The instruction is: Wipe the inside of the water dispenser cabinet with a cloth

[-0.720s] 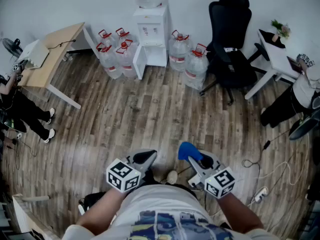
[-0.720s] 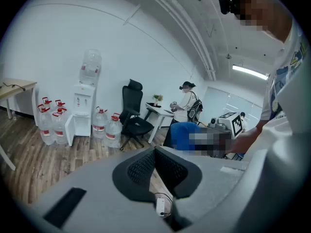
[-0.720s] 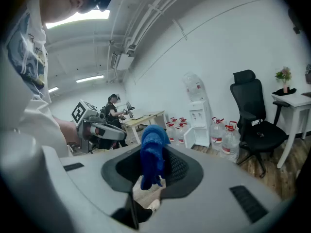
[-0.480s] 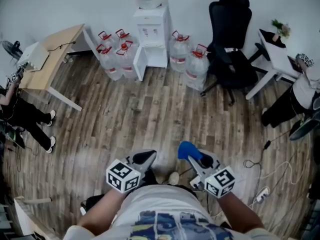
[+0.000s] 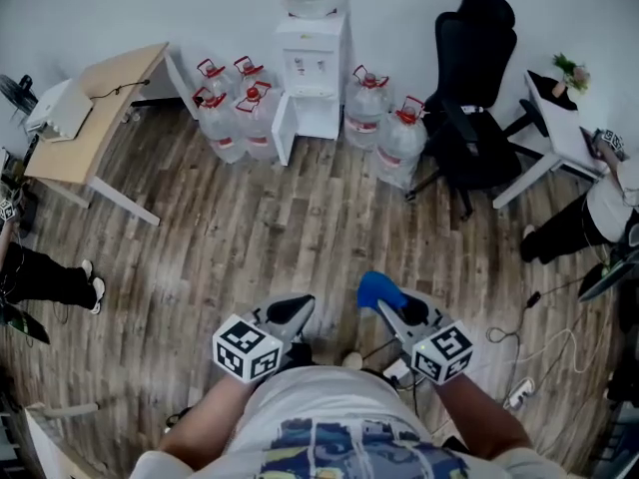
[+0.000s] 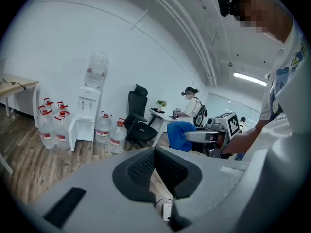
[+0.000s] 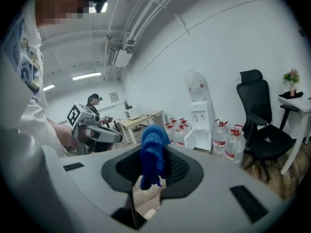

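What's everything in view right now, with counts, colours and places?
water dispenser: one, white, far wall, door open
water jugs: six, clear with red caps, four left and two right of the dispenser
office chair: one, black, right of the jugs
desk: one, light wood, far left
table: one, white, far right
bystanders: two, dark trousers, left and right edges
cloth: one, blue, in the right tongs
left tongs: grey, shut, empty
right tongs: grey, shut on the cloth

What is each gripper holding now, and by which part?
The right gripper pinches the blue cloth between its jaws, near the bunched middle; an end hangs below. The left gripper holds nothing, jaws together.
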Tool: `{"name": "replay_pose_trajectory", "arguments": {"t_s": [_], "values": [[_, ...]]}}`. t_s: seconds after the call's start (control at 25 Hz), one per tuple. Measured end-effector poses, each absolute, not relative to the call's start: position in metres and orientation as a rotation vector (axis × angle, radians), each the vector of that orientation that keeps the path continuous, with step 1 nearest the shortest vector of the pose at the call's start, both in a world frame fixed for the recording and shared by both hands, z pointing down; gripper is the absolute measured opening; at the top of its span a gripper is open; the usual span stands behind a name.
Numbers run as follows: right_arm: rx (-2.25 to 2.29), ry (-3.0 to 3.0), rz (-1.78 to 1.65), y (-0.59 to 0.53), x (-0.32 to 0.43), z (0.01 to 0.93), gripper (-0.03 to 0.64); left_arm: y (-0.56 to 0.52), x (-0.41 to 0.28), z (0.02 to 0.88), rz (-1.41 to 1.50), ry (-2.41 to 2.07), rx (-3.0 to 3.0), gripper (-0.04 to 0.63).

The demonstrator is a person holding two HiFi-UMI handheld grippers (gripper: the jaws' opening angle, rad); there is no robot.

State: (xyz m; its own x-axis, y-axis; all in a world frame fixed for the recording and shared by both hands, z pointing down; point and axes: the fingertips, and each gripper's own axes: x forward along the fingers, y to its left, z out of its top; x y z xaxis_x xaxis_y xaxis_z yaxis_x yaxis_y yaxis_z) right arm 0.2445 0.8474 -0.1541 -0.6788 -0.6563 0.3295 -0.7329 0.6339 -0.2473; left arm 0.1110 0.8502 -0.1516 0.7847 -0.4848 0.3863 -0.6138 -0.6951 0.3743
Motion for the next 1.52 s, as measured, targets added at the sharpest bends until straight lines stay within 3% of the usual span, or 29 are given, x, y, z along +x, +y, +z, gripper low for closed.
{"name": "replay_pose_trajectory", "arguments": {"t_s": [0.72,1.52], "values": [[1.187,-2.545,0.497,0.724,0.085,-0.162,0.091,0.727,-0.065,-0.143,0.328,-0.808,2.494,0.003],[1.093,-2.652,0.548,0.484,0.145,-0.142,0.089,0.502,0.019,-0.141,0.421,-0.849,2.463,0.002]]}}
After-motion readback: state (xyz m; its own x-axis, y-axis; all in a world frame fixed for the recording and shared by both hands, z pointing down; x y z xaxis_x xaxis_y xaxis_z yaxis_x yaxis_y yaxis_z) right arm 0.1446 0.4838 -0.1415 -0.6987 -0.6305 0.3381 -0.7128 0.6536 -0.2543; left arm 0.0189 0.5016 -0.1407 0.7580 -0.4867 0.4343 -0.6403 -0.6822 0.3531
